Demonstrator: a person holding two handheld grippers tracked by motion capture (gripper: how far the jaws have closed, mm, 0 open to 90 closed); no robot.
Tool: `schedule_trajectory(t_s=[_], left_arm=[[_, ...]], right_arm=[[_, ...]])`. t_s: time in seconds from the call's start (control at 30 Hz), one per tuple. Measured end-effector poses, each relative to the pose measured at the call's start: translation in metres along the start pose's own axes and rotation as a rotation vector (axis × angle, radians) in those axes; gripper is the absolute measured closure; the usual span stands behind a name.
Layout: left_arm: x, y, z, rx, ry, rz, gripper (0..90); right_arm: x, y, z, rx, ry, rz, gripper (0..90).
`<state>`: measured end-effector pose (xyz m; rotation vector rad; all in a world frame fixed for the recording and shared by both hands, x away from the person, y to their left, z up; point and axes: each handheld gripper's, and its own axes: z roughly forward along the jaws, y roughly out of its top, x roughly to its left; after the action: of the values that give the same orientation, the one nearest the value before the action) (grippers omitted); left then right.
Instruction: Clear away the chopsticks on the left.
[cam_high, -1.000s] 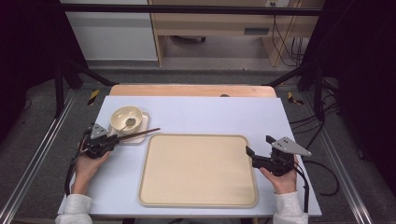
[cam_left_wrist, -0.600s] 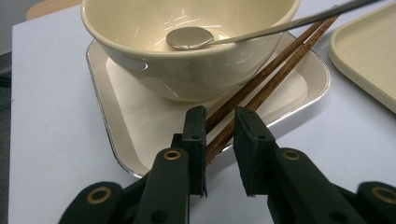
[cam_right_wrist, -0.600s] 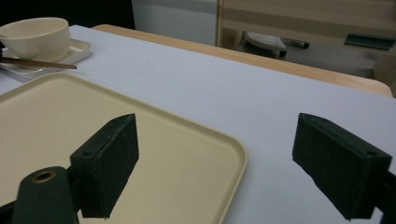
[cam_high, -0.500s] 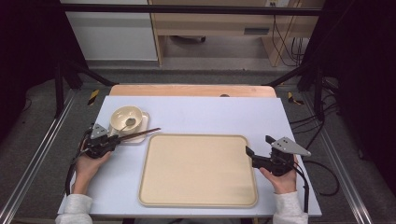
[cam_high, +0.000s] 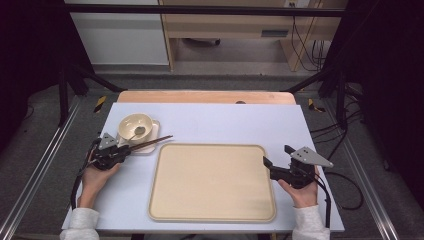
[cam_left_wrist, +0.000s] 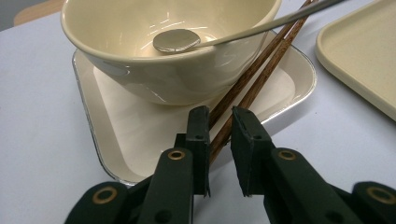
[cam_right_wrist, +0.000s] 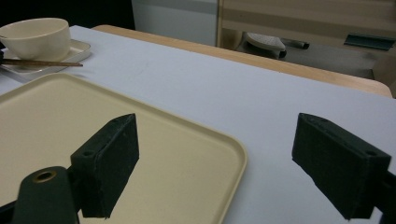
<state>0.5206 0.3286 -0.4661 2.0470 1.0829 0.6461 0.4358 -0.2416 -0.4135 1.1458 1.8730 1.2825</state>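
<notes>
The 2 chopsticks (cam_left_wrist: 247, 84) were seen between the nearly closed jaws of the left gripper (cam_left_wrist: 218, 122), on the small plate (cam_left_wrist: 289, 100) beside the bowl (cam_left_wrist: 173, 51). No firm pinch could be made out. If lifted loosely, 1 could be dropped.

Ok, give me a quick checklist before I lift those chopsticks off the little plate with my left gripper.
1. Chopsticks between the left gripper jaws: ok.
2. Pads pressing firmly on them: cannot tell; a gap shows on one side.
3. Spoon rests in the bowl, close to the chopsticks; may get knocked: not ok.
4. Bowl seated on the plate: ok.
5. Tray bare, ready to receive: ok.
6. Right gripper open at the tray's edge, away from the lift: ok.
</notes>
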Motion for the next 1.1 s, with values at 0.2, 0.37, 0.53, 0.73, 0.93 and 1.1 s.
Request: schedule_trajectory(t_s=[0.2, 0.37, 0.53, 0.73, 0.93, 1.1], left_arm=[[-0.0008, 0.0003, 0.0, 0.005, -0.006, 0.001, 76.5], [-0.0014, 0.0011, 0.0003, 0.008, -0.014, -0.003, 77.3], [-0.0014, 0.0001, 0.003, 0.014, -0.037, -0.008, 73.6], [-0.0019, 0.0006, 0.0036, 0.011, -0.038, -0.017, 74.5], [-0.004, 0.0018, 0.0029, 0.011, -0.027, 0.0, 79.6], [-0.0049, 0.0024, 0.0027, 0.012, -0.026, 0.007, 80.3]], right_arm=[[0.0003, -0.0001, 0.0005, 0.001, 0.001, -0.003, 15.0], [0.0005, -0.0001, 0.0004, -0.001, 0.003, -0.001, 15.1], [0.0004, -0.0001, 0.0004, 0.0, 0.004, 0.0, 15.1], [0.0002, 0.0, 0.0002, -0.001, 0.004, -0.002, 15.3], [0.0004, -0.0001, 0.0006, 0.001, 0.002, -0.002, 15.3], [0.0005, 0.0, 0.0004, 0.0, 0.004, 0.0, 15.4]])
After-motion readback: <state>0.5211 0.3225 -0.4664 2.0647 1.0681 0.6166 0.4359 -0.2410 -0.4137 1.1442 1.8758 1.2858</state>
